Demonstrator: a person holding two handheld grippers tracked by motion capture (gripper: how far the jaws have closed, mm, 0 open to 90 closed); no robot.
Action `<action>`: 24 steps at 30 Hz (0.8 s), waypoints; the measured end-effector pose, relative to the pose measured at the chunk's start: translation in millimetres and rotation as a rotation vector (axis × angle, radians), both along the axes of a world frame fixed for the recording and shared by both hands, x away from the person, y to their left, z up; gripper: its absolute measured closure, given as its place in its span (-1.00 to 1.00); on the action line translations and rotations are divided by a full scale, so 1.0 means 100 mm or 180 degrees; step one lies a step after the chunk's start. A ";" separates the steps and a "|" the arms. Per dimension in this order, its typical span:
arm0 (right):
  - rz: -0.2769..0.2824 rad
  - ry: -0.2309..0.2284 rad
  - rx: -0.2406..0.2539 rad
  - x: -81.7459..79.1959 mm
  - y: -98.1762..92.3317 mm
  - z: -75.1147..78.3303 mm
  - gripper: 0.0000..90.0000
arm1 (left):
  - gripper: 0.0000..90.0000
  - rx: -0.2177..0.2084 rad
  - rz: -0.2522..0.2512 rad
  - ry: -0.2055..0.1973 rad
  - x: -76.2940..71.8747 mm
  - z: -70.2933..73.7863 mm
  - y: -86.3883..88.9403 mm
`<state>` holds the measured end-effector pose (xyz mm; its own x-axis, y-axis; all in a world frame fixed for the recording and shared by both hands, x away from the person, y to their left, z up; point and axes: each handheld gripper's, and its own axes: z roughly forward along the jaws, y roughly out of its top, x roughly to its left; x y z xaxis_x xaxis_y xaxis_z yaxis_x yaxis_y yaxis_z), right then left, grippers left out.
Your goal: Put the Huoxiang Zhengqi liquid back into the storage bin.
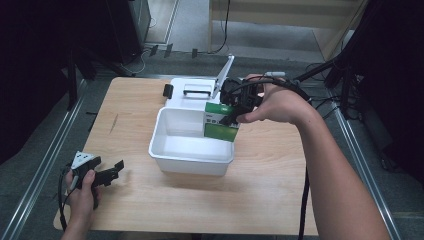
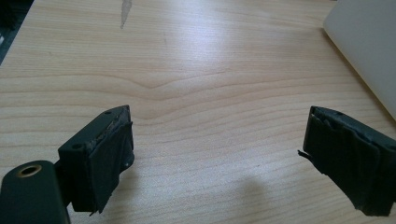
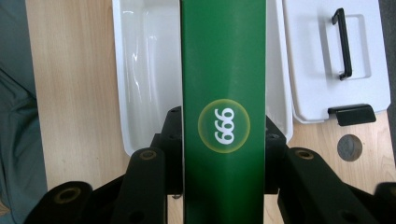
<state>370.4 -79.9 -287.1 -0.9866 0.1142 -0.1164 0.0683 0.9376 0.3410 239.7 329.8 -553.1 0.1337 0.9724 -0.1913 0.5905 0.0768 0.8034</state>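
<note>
The right gripper [image 1: 235, 116] pinches a green box [image 1: 220, 122] over the far right corner of the white tub [image 1: 167, 150]; the box's lower end seems to dip inside, and the rest of the tub looks bare. The tub's lid [image 1: 192, 92] lies just behind. The left gripper [image 1: 116, 169] rests on the table [image 1: 260, 190], jaws spread.

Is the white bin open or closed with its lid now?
Open. The white bin shows its bare inside, and its lid lies on the table behind it, handle up.
</note>
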 end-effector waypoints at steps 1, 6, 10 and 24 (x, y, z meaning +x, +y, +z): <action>0.0000 0.0000 0.0000 0.00 0.00 0.00 0.44 | -0.80 0.0002 0.0001 -0.0001 0.00 0.00 0.00; 0.0013 0.0004 0.0016 0.01 0.01 0.00 0.44 | -0.79 -0.0006 -0.0001 0.0000 0.00 0.00 0.00; 0.0052 0.0035 0.0034 0.00 0.04 0.00 0.44 | -0.79 -0.0005 0.0001 0.0000 0.00 0.00 0.00; 0.0095 0.0082 -0.0025 0.03 0.08 -0.08 0.43 | -0.80 -0.0015 -0.0008 0.0005 0.00 0.00 0.01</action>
